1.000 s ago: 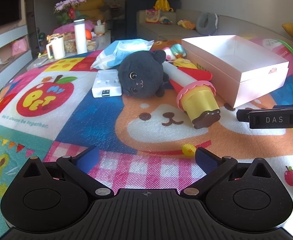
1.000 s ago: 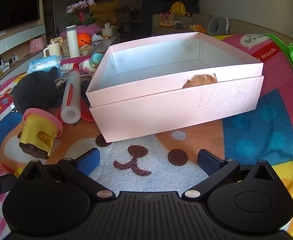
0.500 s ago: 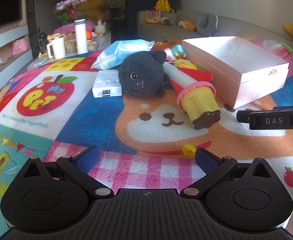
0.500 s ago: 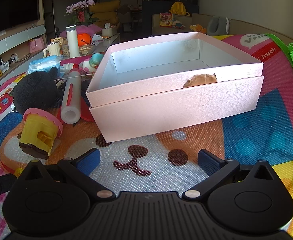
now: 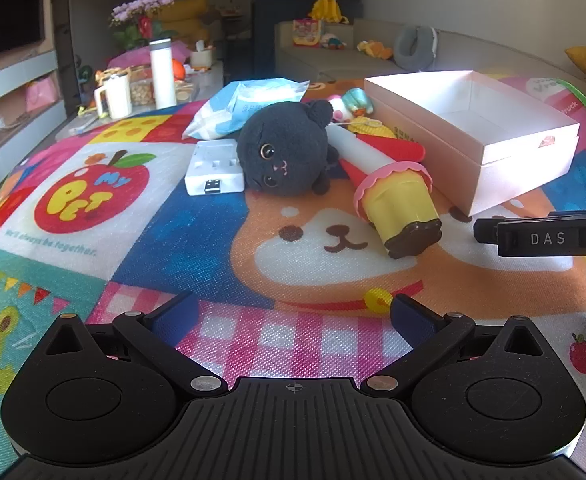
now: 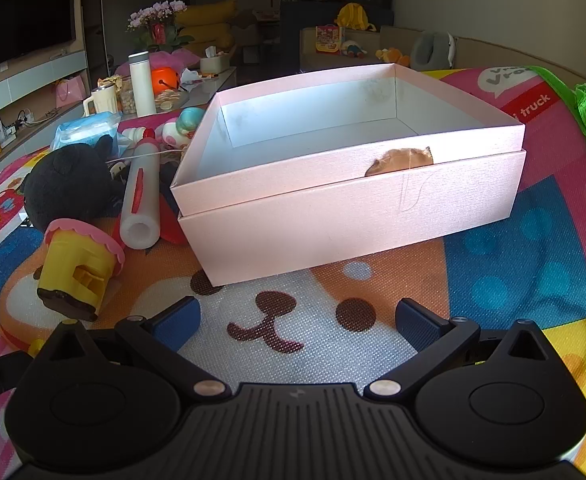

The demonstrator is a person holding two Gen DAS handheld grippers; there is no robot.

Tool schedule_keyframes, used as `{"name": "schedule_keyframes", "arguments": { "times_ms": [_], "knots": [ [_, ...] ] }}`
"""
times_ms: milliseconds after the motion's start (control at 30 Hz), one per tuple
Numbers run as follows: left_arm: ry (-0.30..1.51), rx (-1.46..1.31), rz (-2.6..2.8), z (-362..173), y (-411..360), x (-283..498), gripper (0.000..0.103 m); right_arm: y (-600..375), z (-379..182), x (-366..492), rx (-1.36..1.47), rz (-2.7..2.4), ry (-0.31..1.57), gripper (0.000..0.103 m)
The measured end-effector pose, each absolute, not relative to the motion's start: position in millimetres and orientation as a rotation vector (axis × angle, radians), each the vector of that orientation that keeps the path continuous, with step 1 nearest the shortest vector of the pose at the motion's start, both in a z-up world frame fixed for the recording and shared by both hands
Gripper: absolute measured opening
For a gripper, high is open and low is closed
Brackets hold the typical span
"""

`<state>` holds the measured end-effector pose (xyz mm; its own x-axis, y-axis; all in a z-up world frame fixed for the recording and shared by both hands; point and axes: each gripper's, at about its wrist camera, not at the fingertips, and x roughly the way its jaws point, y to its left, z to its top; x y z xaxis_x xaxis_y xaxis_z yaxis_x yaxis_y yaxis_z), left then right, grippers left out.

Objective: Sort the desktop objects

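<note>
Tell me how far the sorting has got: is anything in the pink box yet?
Barely begun, it seems. The pink box shows only bare floor inside. Nothing is in hand: the left tongs and right tongs are open above the mat. Left to sort: black plush cat, yellow cup toy, white tube, white adapter, blue packet and the small toys behind.

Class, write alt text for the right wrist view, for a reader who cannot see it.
An open, empty pink box sits on a colourful cartoon play mat, straight ahead of the open right tool. To the box's left lie a black plush cat, a white tube and a yellow toy with a pink frill.
</note>
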<state>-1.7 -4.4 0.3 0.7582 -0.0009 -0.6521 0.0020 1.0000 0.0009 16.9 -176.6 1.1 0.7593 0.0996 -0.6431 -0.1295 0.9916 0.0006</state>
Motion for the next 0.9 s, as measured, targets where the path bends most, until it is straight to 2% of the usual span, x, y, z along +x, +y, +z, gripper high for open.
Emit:
{"name": "schedule_keyframes", "arguments": {
  "times_ms": [200,600,900],
  "knots": [
    [0.711,0.0,-0.001,-0.3,-4.8,-1.0,0.103,-178.6,4.5,13.4,-0.045,0.126,0.732,0.103],
    [0.722,-0.006,0.001,-0.8,-4.4,0.5,0.103,-181.2,8.5,-64.0,-0.046,0.09,0.78,0.103],
    [0.721,-0.009,-0.039,-0.3,1.5,-2.3,0.103,-184.2,12.4,-62.1,-0.048,0.17,0.775,0.103]
  ]
}}
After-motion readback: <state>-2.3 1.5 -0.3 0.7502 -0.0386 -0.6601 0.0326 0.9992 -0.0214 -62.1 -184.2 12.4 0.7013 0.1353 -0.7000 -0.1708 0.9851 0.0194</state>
